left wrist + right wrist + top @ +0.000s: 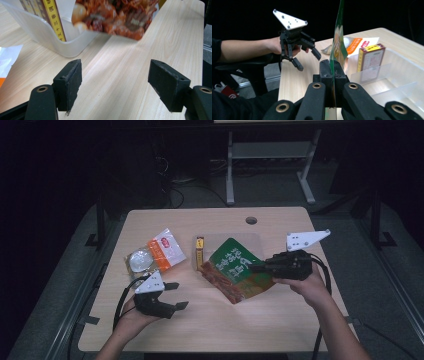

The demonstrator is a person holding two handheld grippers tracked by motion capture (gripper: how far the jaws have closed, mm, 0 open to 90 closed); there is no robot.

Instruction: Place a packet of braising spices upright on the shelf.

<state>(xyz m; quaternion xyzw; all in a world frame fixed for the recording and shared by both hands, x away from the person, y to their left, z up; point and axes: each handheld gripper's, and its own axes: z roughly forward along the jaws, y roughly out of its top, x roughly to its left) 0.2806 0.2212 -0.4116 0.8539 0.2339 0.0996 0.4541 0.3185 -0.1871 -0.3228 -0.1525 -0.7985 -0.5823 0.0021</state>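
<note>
Right gripper [256,267] clamped on green snack bag [235,269] over clear bin [397,75]; left gripper [176,295] jaws apart, just beside bin.

light: dim room, lit table [280,320] | background: near black | blur: snack bag [117,17] close-up soft

Dim lab: lone wooden table [210,330], floor cables [190,190], metal stand legs [230,175].
</note>
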